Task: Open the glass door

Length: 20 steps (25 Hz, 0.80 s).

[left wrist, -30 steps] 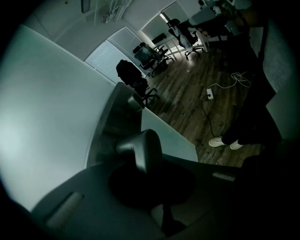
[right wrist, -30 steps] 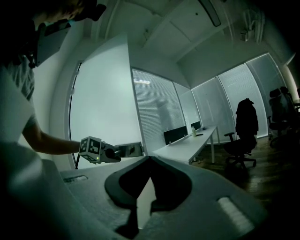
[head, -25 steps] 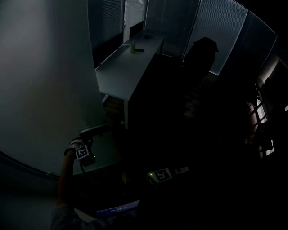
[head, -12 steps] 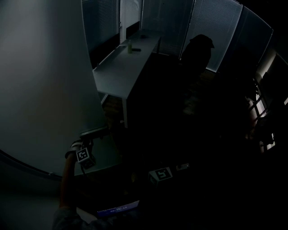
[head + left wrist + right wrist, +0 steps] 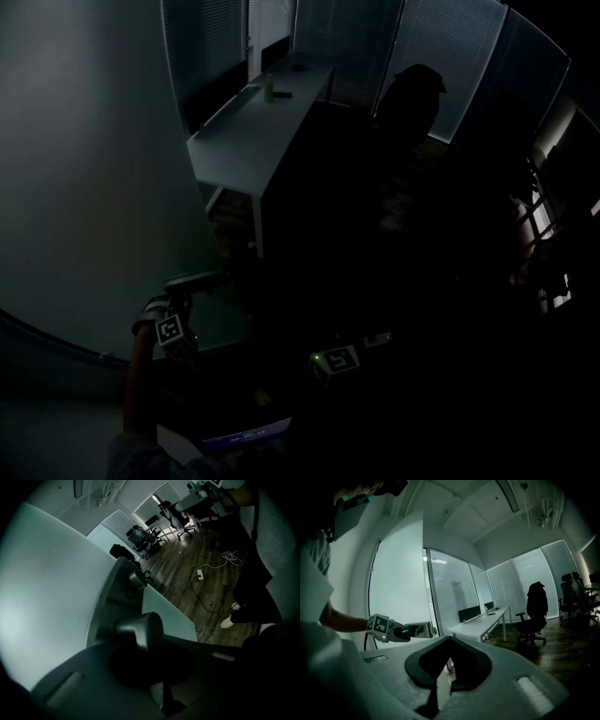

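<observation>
**A:** Start at the left. What is there?

**B:** The glass door (image 5: 84, 187). It is a broad, pale, frosted panel that fills the left side of the head view.

**A:** And the arm on that side?

**B:** A bare forearm (image 5: 136, 384) rises from the bottom edge of the head view. It ends at the marker cube (image 5: 171, 330) of the left gripper (image 5: 199, 279). In the right gripper view that arm is stretched out roughly level, and the gripper reaches across to the edge of the door.

**A:** Are its fingers on anything?

**B:** Yes. They are clenched round the door handle (image 5: 140, 629), a dark rounded lever that stands out from the door's edge right at the jaws.

**A:** Next to the right?

**B:** The right gripper (image 5: 450, 644) sits lower and nearer the person, well apart from the door. It points about level into the room. Its two dark jaws meet at their tips and hold nothing.

**A:** And past that?

**B:** A long white desk (image 5: 244, 131) runs along the blinds, and a small bottle (image 5: 268, 91) stands on it. Farther right is an office chair (image 5: 536, 606) with something dark hung over its back.
</observation>
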Motion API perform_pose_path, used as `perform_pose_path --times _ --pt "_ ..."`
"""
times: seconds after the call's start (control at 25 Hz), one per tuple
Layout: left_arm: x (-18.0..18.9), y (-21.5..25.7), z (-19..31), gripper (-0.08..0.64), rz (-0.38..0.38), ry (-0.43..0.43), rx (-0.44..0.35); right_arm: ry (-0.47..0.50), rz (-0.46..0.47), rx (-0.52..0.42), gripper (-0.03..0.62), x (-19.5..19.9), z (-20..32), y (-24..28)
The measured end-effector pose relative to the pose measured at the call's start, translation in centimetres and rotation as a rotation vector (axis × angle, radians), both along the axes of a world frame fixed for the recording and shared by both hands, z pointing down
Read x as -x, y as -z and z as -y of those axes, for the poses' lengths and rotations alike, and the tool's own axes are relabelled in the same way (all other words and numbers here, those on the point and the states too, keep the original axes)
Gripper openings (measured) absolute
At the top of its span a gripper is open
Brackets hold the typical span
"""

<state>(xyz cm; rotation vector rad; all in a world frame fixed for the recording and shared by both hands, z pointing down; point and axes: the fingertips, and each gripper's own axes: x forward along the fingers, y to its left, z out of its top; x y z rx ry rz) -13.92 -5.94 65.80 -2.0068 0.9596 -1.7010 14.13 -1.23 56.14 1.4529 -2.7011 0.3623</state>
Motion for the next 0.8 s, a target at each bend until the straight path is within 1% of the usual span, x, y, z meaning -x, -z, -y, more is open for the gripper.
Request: perform_pose_path --times 0.2,0.36,0.52,0.68,0.8 --pt "-0.5 0.0 -1.4 0.0 0.002 -0.019 0.002 -0.001 -0.009 0.012 0.002 -0.4 -1.0 -0.2" --pt "-0.7 0.2 -2.2 0.0 0.005 -0.032 0.0 0.005 -0.012 0.004 0.002 -0.5 -2.0 0.2" --pt "-1.6 0.1 -4.1 0.0 -0.001 -0.047 0.003 0.004 -0.02 0.003 0.002 -1.4 -4.0 0.0" --pt "-1.5 0.1 -4.9 0.0 0.004 -0.062 0.001 -0.013 -0.015 0.0 0.002 -2.0 -4.9 0.4" --pt "-2.6 1.0 -7.0 0.0 0.011 -0.072 0.006 -0.014 -0.021 0.005 0.002 -3.5 -6.9 1.2"
